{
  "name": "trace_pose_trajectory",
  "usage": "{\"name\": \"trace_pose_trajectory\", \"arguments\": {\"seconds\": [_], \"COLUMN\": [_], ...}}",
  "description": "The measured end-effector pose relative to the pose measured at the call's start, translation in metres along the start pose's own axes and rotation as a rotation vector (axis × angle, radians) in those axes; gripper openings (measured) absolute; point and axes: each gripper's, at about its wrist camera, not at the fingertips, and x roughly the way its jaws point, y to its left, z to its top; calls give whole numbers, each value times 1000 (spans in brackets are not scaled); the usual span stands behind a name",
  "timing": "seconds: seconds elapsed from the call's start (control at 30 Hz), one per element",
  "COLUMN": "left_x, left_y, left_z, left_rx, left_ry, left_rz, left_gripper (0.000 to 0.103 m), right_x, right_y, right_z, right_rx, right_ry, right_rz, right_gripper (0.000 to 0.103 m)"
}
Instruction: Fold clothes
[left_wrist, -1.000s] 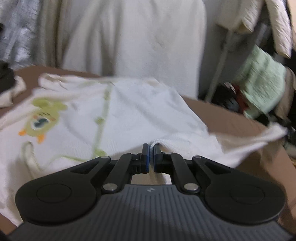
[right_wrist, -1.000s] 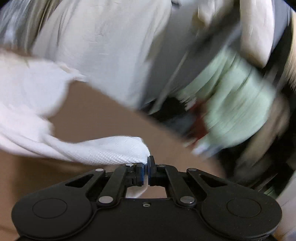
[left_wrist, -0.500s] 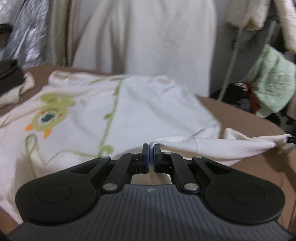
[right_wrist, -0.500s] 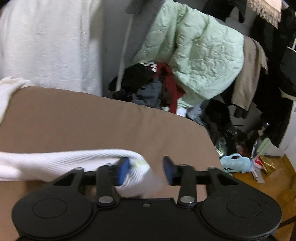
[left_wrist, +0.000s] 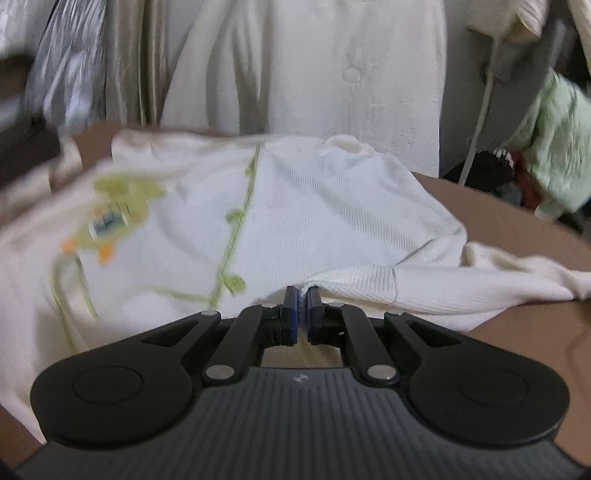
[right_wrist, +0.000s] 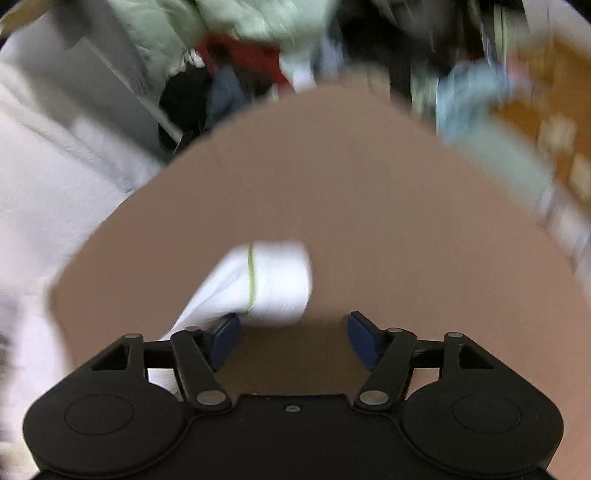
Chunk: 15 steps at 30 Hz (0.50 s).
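White shirt (left_wrist: 303, 206) spread on brown tabletop (right_wrist: 369, 192). Left hand-held gripper (left_wrist: 302, 308) still pinching hem. Right hand-held gripper (right_wrist: 291, 338) now wide open, sleeve cuff (right_wrist: 273, 280) just released onto tabletop; sleeve laid out, ready for folding inward.

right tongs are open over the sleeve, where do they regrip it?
Judgement: grip the sleeve cuff, at the band past the green stitch line. It lies flat on the brown surface, just ahead of the right tongs, nearer the left pad. Shift slightly left, come in low from the open end, and close across its flat width.
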Motion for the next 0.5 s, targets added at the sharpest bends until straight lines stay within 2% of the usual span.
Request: {"name": "trace_pose_trajectory", "arguments": {"seconds": [0.1, 0.17, 0.2, 0.23, 0.27, 0.3, 0.37, 0.43, 0.47, 0.5], "left_x": [-2, -1, 0, 0, 1, 1, 2, 3, 4, 4], "left_y": [-10, -14, -14, -13, -12, -11, -10, -8, -7, -6], "left_z": [1, 0, 0, 0, 0, 0, 1, 1, 1, 1], "left_rx": [50, 62, 61, 58, 55, 51, 45, 38, 34, 31], "left_ry": [-29, -32, -31, -28, -24, -21, -15, -9, -6, -3], "left_rz": [17, 11, 7, 3, 0, -4, -11, -18, -22, -26], "left_gripper": [4, 4, 4, 4, 4, 4, 4, 4, 4, 4], "right_x": [11, 16, 18, 22, 26, 29, 27, 23, 25, 27], "right_y": [-3, 5, 11, 15, 20, 26, 41, 58, 64, 67], "right_z": [-11, -8, -6, -1, 2, 5, 6, -1, -4, -5], "right_rx": [10, -34, -62, -77, -84, -91, -148, -292, -358, -389], "right_ry": [79, 75, 62, 28, -14, -56, -198, -340, -367, -362], "right_rz": [73, 100, 135, 163, 163, 162, 155, 90, 75, 84], "right_gripper": [75, 77, 73, 61, 3, 6, 6, 7, 12, 13]}}
